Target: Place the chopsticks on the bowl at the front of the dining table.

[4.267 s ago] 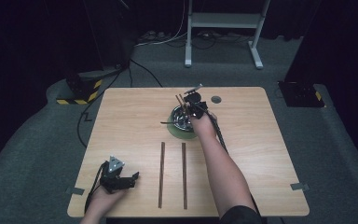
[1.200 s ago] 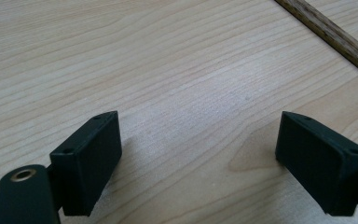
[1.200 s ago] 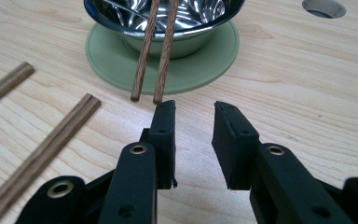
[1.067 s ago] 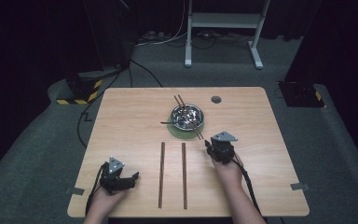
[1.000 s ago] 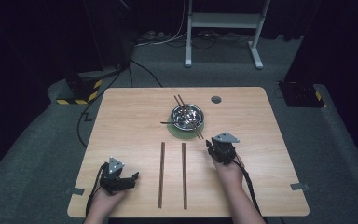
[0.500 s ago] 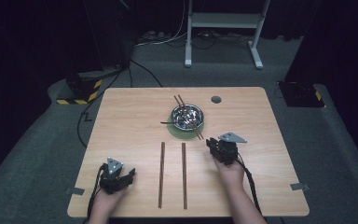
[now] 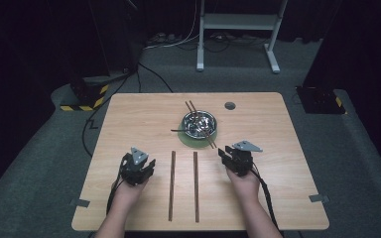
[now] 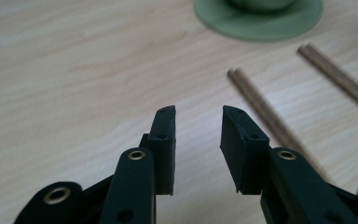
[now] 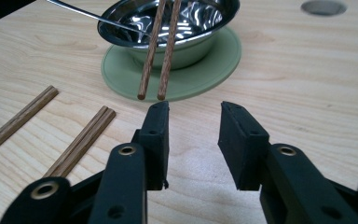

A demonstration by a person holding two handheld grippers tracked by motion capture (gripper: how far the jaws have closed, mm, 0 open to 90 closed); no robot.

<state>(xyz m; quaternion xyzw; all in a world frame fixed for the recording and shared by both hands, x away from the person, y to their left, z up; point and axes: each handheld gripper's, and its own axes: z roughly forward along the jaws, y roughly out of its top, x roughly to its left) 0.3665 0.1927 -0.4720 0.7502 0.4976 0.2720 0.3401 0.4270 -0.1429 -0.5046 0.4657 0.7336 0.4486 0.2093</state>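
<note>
The left gripper [image 7: 138,167], nearest the table's front edge, has just been closing its jaws, with a gap left and nothing between them. The two long brown wooden chopstick pairs [image 7: 172,183] on the pale wooden table [image 7: 287,198] lie just to its right, running front to back; the left one sits closest. The right gripper [image 7: 237,159], jaws just opening and empty, faces the shiny steel bowl [image 7: 199,123] on the green round coaster [image 9: 121,74] beyond, where another chopstick pair [image 9: 158,51] leans on the rim.

Bright, evenly lit table [image 7: 144,114] amid dark surroundings; soft shadows, glare on the steel bowl [image 9: 168,28], blurred close-up backgrounds.
</note>
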